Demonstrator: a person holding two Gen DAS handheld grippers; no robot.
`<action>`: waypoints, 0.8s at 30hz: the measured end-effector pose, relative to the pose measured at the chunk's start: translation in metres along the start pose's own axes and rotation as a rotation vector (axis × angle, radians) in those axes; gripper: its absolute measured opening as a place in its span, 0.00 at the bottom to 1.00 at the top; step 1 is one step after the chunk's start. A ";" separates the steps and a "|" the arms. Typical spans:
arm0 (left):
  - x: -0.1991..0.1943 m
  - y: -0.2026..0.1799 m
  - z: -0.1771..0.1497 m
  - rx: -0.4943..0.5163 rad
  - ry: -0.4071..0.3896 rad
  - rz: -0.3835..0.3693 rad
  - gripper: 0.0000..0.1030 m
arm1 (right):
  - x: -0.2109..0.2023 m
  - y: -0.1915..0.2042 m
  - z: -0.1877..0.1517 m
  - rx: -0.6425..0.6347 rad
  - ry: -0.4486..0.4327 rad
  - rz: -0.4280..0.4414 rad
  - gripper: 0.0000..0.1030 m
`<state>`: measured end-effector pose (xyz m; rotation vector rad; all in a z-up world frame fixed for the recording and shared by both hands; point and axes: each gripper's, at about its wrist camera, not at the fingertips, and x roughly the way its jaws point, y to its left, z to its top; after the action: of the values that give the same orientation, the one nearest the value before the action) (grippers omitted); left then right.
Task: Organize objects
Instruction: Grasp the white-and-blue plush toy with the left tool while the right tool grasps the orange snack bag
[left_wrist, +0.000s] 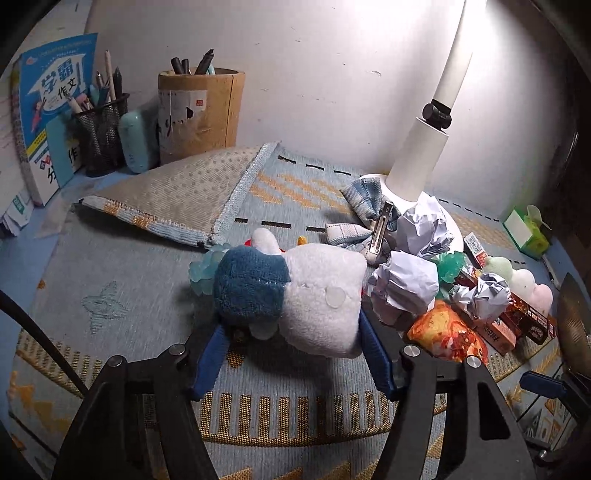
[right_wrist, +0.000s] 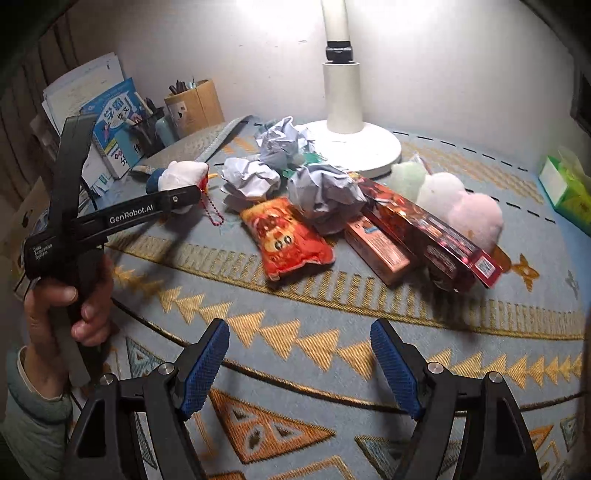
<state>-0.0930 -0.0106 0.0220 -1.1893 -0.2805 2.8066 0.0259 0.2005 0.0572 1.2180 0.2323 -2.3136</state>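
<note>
A: Blue pads of the left gripper (left_wrist: 291, 332) pressed both sides of the plush (left_wrist: 295, 295) on the mat (left_wrist: 110, 258); its long axis lay across the jaws

B: And the right gripper (right_wrist: 300, 363)?

A: It was open and empty, farther from the plush, nearer the snack bag (right_wrist: 291, 240)

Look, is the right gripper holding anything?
No, the right gripper hangs open above the bare rug, nothing between its blue pads.

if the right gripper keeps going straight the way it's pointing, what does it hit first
Probably the patterned mat itself: the open right gripper points down at bare weave, short of the red snack bag. Depth is hard to judge.
</note>
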 end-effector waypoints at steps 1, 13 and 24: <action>0.000 0.001 0.000 -0.002 0.000 -0.007 0.62 | 0.009 0.003 0.006 -0.009 0.007 -0.010 0.72; 0.008 -0.007 0.002 0.066 0.034 -0.029 0.62 | 0.044 0.004 0.029 0.036 -0.032 -0.075 0.50; 0.005 -0.003 0.001 0.050 0.030 -0.037 0.62 | -0.009 0.036 -0.021 0.022 0.005 0.069 0.30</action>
<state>-0.0975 -0.0073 0.0195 -1.2020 -0.2269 2.7451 0.0637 0.1806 0.0547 1.2228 0.1643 -2.2594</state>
